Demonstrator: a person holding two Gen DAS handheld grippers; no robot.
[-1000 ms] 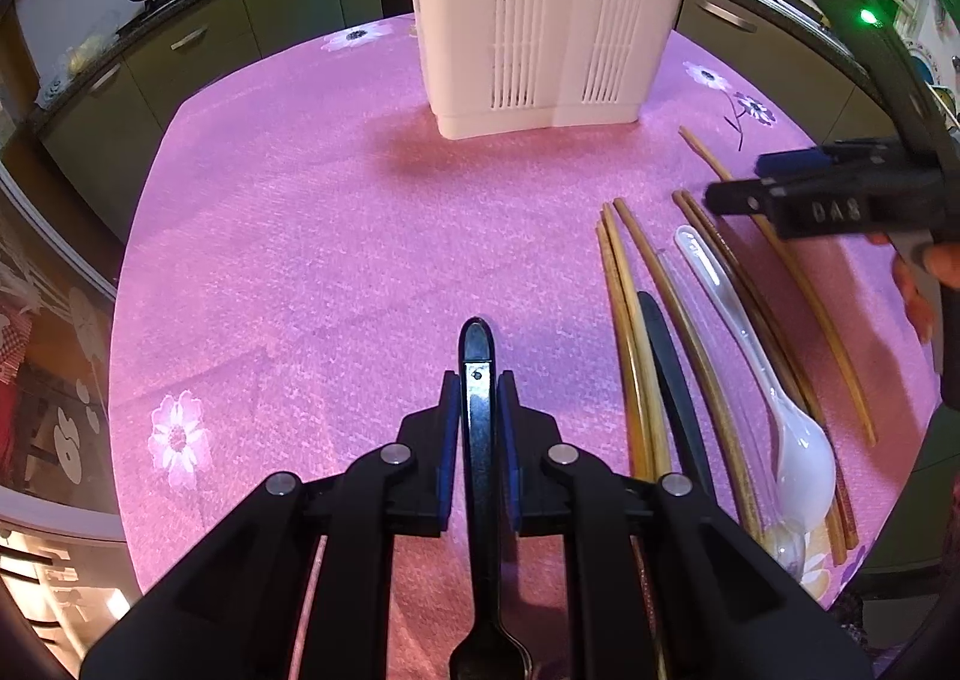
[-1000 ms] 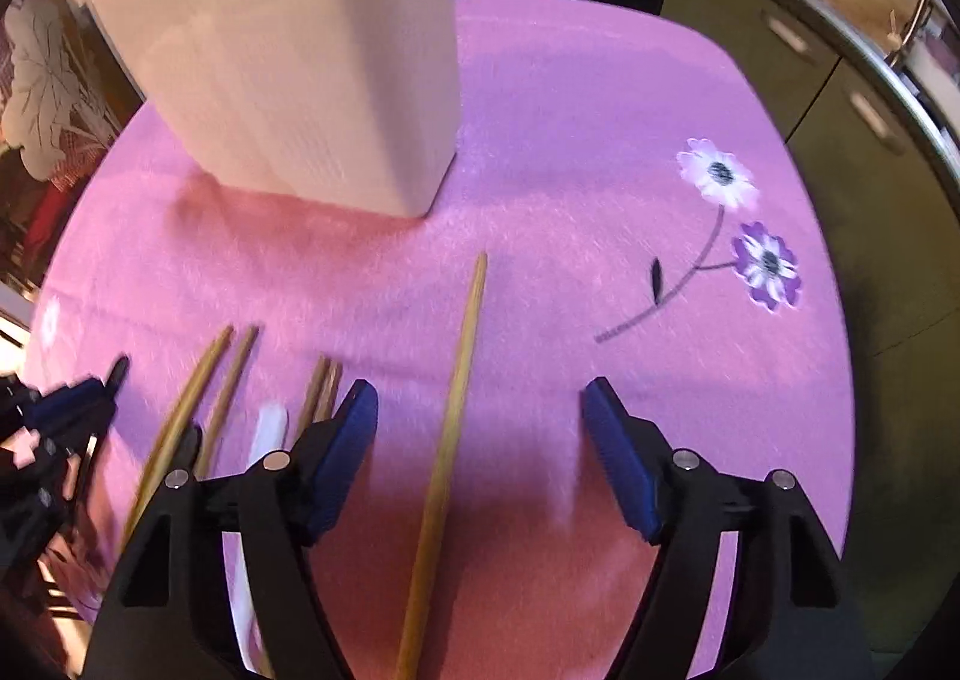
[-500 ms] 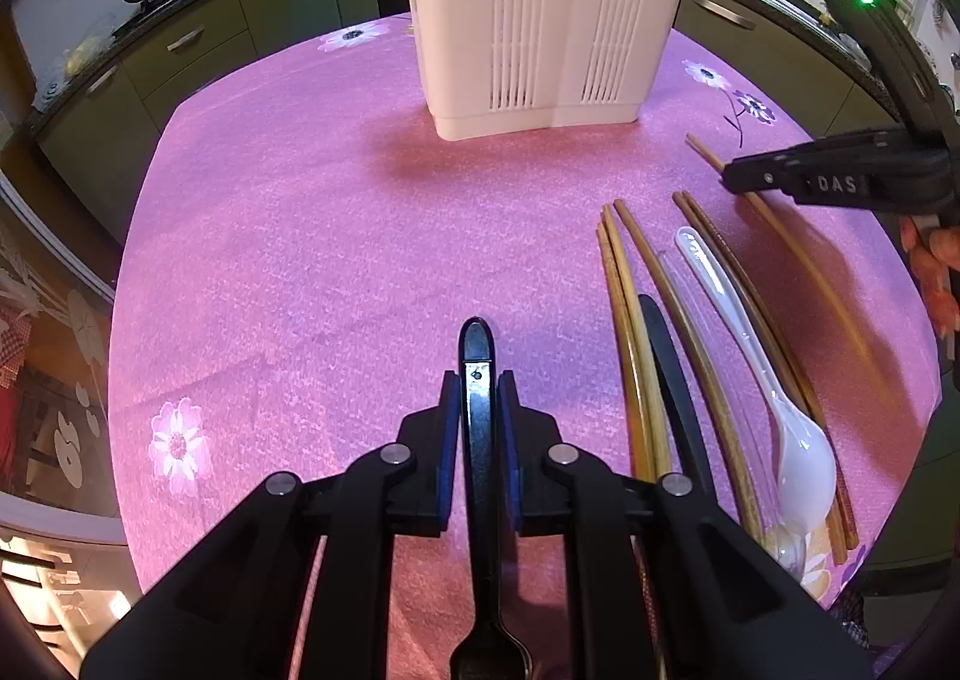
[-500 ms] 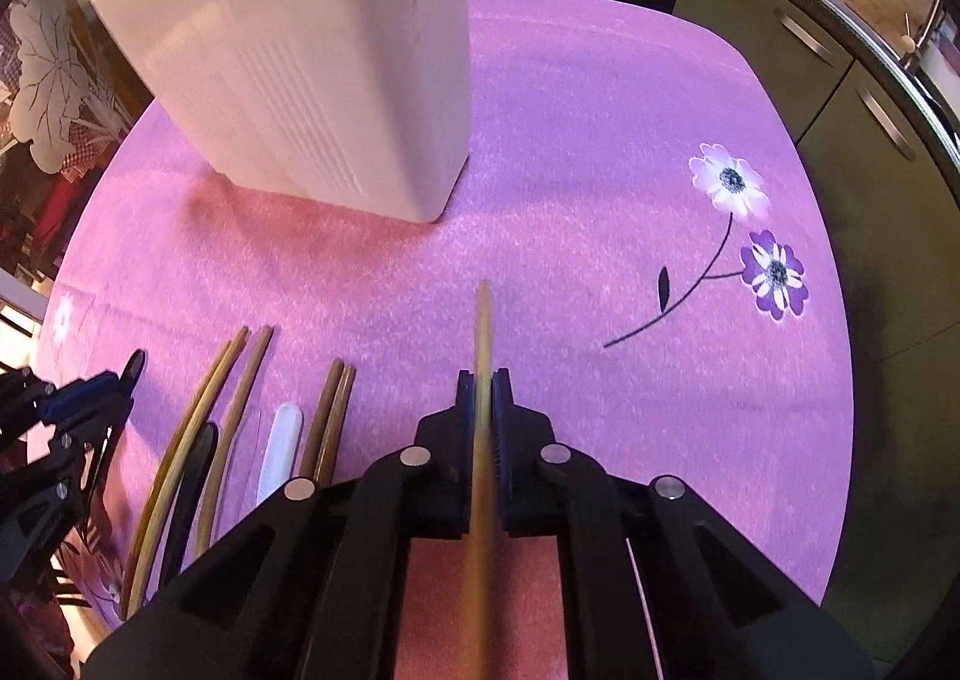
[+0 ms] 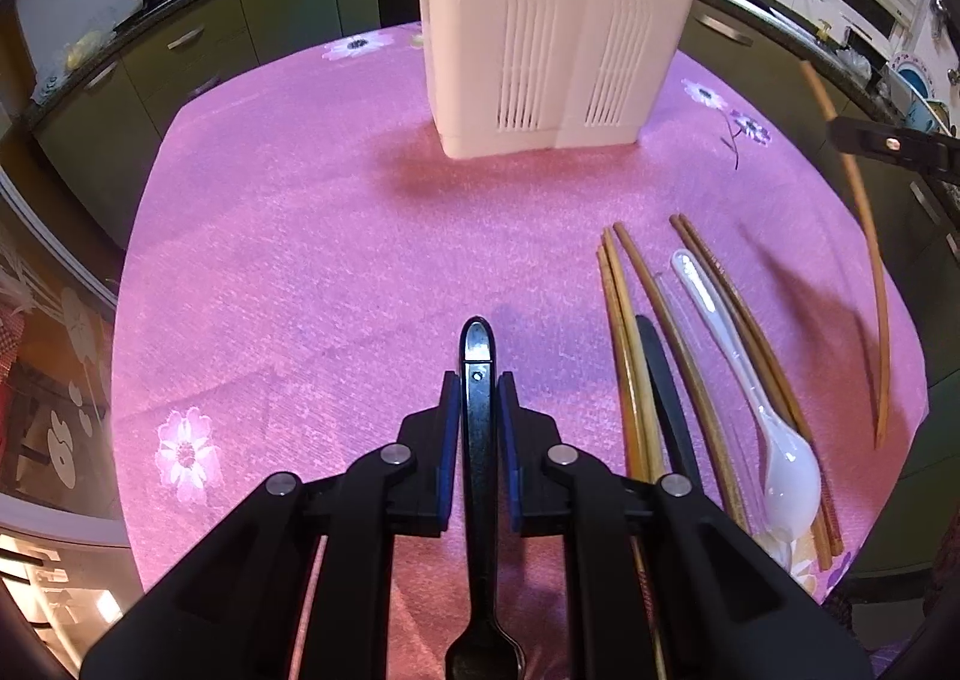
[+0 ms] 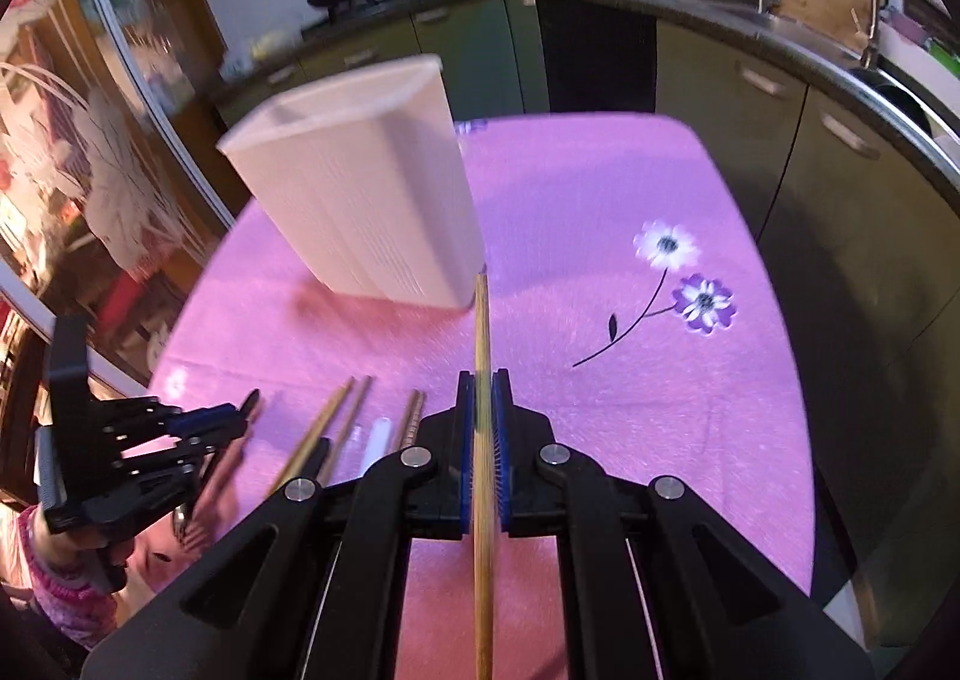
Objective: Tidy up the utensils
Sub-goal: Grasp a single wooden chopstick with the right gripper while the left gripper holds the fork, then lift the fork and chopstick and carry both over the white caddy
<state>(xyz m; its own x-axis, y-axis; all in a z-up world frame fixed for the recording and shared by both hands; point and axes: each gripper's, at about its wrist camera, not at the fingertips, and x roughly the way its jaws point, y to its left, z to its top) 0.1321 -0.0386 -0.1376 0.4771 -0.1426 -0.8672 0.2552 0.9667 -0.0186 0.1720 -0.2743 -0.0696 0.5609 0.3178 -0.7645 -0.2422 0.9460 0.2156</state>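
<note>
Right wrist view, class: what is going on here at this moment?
A person is sorting utensils with two handheld grippers. The right gripper is shut on a single light chopstick, held clear above the pink tablecloth and pointing towards the white holder. The left gripper is shut on a black fork. More chopsticks and a white spoon lie on the cloth.

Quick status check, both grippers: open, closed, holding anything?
Left gripper: shut on the black fork, above the pink cloth.
Right gripper: shut on a light wooden chopstick, lifted off the cloth.
</note>
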